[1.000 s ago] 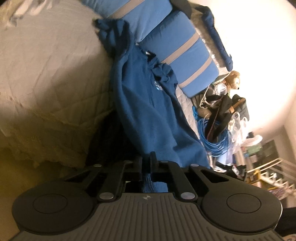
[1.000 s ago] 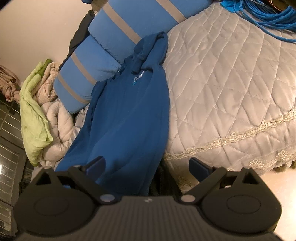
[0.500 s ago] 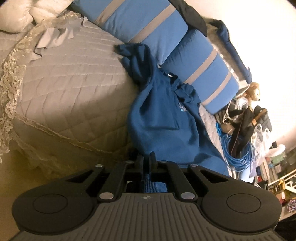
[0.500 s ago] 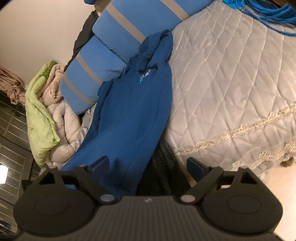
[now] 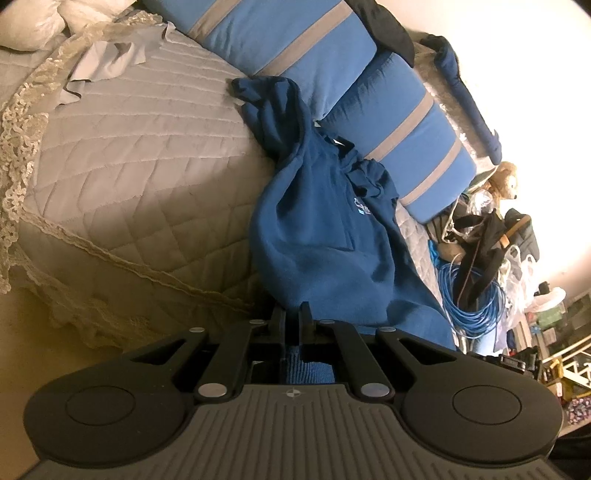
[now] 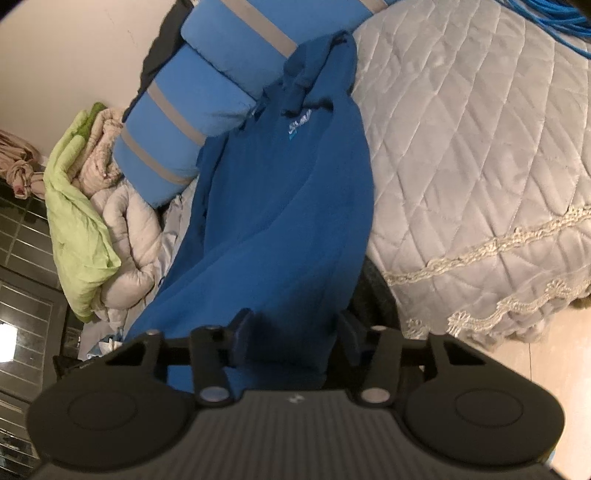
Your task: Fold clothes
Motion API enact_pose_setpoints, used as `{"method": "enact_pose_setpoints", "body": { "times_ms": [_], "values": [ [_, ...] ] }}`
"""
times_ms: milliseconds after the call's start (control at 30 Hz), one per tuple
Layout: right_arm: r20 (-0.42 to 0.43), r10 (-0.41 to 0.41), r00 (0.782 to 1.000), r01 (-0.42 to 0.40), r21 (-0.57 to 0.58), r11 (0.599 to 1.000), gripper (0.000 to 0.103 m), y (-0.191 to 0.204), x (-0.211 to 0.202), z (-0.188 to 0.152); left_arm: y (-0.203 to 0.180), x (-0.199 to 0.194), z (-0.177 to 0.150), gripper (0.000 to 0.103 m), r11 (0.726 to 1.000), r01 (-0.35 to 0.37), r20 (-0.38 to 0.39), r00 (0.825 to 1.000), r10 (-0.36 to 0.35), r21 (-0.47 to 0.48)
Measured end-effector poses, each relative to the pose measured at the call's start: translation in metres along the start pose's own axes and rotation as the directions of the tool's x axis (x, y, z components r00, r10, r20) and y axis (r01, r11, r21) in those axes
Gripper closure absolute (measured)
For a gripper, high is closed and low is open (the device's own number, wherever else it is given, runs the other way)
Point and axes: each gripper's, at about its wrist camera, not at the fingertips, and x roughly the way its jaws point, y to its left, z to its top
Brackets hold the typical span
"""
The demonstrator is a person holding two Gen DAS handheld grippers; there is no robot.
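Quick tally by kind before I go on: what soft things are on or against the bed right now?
Blue hoodie: 1
Blue bolster cushions with grey stripes: 2
Grey quilted bedspread: 1
Loose grey cloth: 1
Green blanket: 1
Total: 6

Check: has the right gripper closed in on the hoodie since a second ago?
Yes. The right gripper has narrowed around the hoodie hem and moved closer; the bed edge stays beside it.
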Motion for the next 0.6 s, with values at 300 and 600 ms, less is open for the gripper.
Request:
{"method": "enact_pose_setpoints", "body": {
  "times_ms": [300,600],
  "values": [
    [-0.030,-0.090,0.996,0.089,-0.012,0.996,0.067,0.025,0.000,0.003,-0.005,0.000,-0.002,0.096,1.000,0.006,-0.002,1.000,-0.006,0.004],
    [-0.043,-0.127,0.991,0.127,-0.009,0.992,0.090,0.032,0.008,0.002,-0.010,0.001,-0.003,0.096,1.000,0.022,-0.002,1.000,-0.022,0.016]
  ]
}}
